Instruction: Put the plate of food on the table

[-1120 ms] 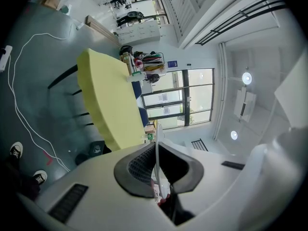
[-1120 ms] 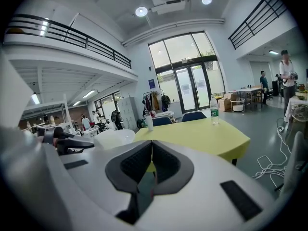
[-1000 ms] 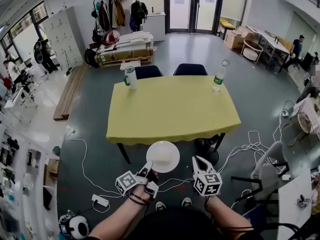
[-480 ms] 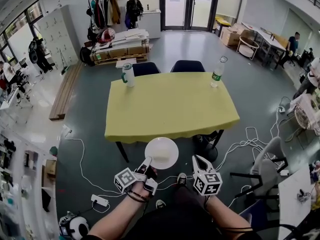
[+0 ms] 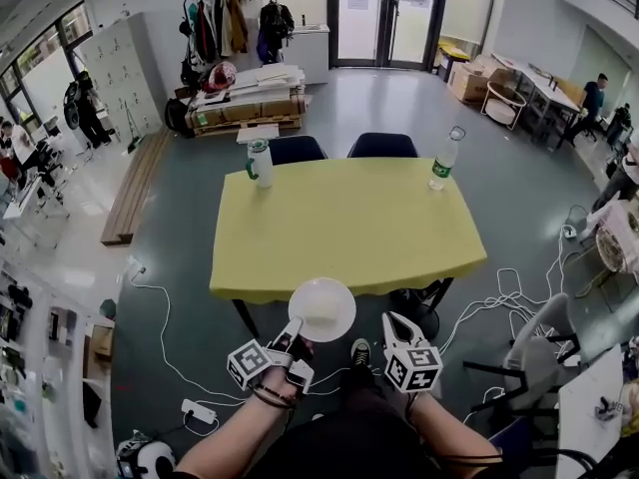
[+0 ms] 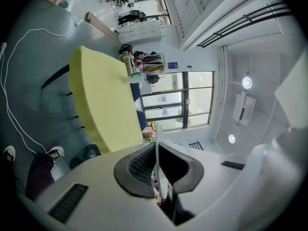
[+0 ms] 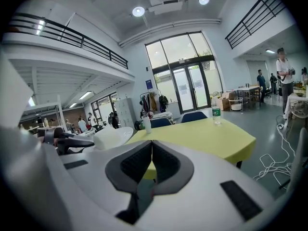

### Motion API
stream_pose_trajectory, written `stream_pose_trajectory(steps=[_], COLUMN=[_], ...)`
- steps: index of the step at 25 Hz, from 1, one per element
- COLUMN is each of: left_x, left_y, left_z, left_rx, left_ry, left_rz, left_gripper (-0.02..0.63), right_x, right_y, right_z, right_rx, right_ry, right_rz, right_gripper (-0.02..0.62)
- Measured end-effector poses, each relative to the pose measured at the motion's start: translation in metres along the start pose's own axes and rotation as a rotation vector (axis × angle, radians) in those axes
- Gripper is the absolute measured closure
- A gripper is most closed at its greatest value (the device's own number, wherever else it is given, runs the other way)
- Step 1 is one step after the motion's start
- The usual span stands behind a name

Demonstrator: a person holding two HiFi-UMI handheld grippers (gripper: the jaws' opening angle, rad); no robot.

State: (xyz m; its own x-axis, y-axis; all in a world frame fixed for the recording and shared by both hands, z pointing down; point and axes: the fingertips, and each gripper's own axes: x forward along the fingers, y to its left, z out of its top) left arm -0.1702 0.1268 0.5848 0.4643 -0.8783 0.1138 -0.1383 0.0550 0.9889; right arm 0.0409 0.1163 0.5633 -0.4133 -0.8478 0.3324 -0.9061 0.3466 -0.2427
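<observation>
A white plate (image 5: 321,309) with pale food on it hangs just in front of the near edge of the yellow table (image 5: 349,223). My left gripper (image 5: 293,332) is shut on the plate's near rim. In the left gripper view the plate's rim (image 6: 159,148) shows edge-on, pinched between the dark pads. My right gripper (image 5: 392,323) is to the right of the plate, jaws shut and empty. In the right gripper view the plate (image 7: 113,137) shows at the left and the table (image 7: 202,131) ahead, beyond the shut gripper (image 7: 152,146).
A green-lidded cup (image 5: 260,161) stands at the table's far left and a water bottle (image 5: 445,158) at its far right. Two dark chairs (image 5: 339,146) stand behind the table. Cables (image 5: 499,302) lie on the floor to the right. People stand at the room's sides.
Both grippers and the plate have moved forward to the table's near edge; the plate's far rim now overlaps the edge.
</observation>
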Motion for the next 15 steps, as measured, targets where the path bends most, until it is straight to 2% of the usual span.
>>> stream_pose_trajectory(steps=[3, 9, 15], left_x=[0.03, 0.087, 0.149], left_y=[-0.006, -0.011, -0.018], left_z=[0.013, 0.029, 0.049], left_rx=[-0.01, 0.0, -0.008], left_ry=[-0.013, -0.037, -0.065], left_rz=[-0.031, -0.021, -0.011], left_gripper=[0.586, 0.586, 0.586], right_x=[0.025, 0.075, 0.129], right_y=[-0.014, -0.053, -0.08], right_z=[0.012, 0.035, 0.067], right_rx=[0.006, 0.025, 0.015], right_ry=[0.002, 0.02, 0.034], right_rz=[0.011, 0.023, 0.075], right_gripper=[0.583, 0.583, 0.583])
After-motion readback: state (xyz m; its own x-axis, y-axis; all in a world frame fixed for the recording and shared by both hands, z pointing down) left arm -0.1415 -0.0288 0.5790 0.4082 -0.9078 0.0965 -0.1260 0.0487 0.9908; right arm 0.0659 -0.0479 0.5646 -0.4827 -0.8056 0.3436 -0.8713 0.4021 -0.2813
